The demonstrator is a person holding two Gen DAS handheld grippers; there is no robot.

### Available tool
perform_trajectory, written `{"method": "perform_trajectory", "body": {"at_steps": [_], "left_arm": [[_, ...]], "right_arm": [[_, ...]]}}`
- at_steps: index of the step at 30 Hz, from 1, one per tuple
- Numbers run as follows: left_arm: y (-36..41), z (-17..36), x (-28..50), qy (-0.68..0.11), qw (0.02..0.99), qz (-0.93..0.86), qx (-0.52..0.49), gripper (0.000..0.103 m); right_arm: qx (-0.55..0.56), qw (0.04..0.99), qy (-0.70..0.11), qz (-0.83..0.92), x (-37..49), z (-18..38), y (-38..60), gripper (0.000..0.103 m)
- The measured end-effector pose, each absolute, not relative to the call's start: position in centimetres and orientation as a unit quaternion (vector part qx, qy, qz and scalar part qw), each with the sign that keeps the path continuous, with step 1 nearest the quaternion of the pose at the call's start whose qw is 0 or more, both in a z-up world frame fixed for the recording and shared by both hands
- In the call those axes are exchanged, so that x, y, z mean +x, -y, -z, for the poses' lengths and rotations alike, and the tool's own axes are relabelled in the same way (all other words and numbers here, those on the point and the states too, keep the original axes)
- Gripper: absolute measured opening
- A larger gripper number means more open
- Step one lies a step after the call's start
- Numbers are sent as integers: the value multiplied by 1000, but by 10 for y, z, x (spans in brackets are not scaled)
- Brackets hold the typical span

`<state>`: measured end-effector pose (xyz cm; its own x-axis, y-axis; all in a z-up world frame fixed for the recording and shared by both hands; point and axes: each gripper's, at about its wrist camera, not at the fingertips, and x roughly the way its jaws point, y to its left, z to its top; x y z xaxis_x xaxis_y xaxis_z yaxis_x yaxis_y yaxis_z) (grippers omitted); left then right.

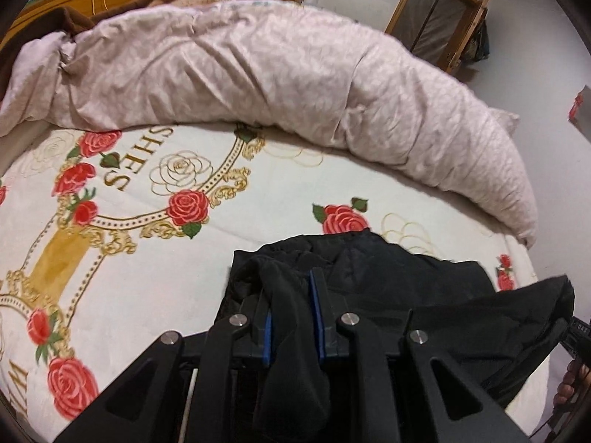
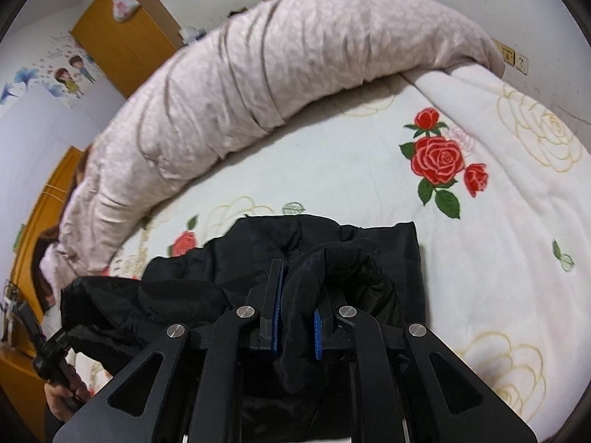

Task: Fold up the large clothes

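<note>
Fingers of both grippers (image 1: pixel 293 308) (image 2: pixel 297 304) pinch a black garment (image 1: pixel 388 280) over the rose-print bedspread (image 1: pixel 155 258).

Gold letters "SHES" printed on the rose-patterned bedsheet (image 1: pixel 155 243), upside down beside a red rose. Near the sheet's lower left edge, more gold lettering, cut off and unreadable. Nothing else legible.

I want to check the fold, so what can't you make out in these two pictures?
- Black garment: near edge hidden behind the left gripper, left view; behind the right gripper, right view.
- Garment type: bunched, no telling.
- Sheet lettering: partly under the pink quilt.
</note>
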<state>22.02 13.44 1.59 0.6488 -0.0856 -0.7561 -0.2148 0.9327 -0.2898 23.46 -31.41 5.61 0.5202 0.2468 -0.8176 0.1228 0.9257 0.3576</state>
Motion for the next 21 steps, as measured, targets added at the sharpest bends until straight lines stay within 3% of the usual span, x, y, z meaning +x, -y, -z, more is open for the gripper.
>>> {"method": "perform_trajectory", "body": {"at_steps": [15,17,20,21], "left_arm": [[-136,34,268,-447,870,-22,-207,27],[-139,32,268,-449,865,-16,-222,31],[-145,20,264,-434,865,1,-251,48],[-146,16,263,-426,868,6,-255,58]], "right_arm": [[206,824,-527,-28,279,1,314,17],[216,824,-523,-33,278,-3,317,19],[229,826,-513,-48,273,-11,320,25],[238,826,-508,-54,271,-15,322,27]]}}
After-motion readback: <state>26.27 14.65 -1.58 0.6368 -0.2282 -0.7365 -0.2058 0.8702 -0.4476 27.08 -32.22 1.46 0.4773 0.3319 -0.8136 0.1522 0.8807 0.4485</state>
